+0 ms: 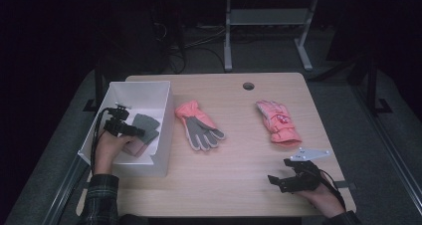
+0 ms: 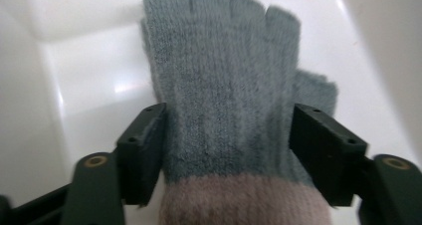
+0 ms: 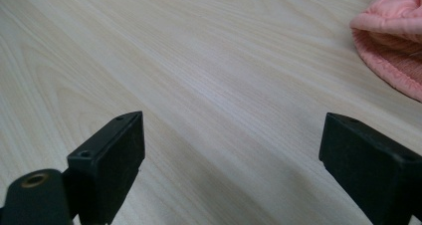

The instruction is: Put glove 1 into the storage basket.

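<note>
Left gripper view: left tongs (image 2: 226,150) stood wide, grey glove (image 2: 224,85) between them inside white bin (image 2: 79,85); right tongs (image 3: 231,160) gaped over desk (image 3: 199,75).

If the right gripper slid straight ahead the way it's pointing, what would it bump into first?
Probably nothing soon. The right gripper points across bare table; the pink glove lies off to one side of its line, though depth is hard to judge.

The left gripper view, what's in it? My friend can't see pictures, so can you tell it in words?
A grey knitted glove with a dusty pink cuff lies flat inside a white bin. The left gripper has its two black fingers standing on either side of the glove, opened wide around it.
</note>
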Demonstrator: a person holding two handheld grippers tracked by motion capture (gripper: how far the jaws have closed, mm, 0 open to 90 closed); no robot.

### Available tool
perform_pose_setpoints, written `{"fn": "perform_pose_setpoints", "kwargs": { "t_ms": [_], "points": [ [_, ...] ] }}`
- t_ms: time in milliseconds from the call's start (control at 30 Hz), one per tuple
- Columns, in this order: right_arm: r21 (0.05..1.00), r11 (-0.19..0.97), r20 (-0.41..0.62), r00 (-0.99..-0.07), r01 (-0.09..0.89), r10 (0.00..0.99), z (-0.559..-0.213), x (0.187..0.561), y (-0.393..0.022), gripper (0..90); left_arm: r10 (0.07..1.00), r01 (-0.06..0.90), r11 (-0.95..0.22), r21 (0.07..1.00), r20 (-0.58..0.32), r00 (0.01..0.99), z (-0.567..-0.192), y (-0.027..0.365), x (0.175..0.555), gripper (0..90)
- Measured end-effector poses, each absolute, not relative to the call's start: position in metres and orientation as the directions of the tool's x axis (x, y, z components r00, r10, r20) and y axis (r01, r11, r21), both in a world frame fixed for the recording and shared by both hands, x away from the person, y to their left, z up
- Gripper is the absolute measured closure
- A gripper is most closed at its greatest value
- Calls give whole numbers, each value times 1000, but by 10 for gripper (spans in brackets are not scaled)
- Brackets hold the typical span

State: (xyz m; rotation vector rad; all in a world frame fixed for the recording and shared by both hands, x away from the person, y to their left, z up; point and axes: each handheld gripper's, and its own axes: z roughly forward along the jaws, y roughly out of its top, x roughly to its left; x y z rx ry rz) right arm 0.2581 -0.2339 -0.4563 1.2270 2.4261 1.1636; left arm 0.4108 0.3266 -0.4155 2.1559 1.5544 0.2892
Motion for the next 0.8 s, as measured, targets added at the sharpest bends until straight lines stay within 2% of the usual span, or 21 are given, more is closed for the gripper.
{"fn": "perform_pose_setpoints", "kwargs": {
  "t_ms": [200,567,800],
  "points": [
    [717,355,171,-645,600,745,-455,257,-234,104,930,814,-263,518,-90,357,-402,325,405,234],
    [715,359,169,-646,600,745,-456,257,-232,104,904,744,-270,612,-106,415,-365,323,388,232],
    [714,362,168,-648,600,743,-456,258,-232,104,874,700,-274,660,-134,468,-342,308,379,233]
  ]
}}
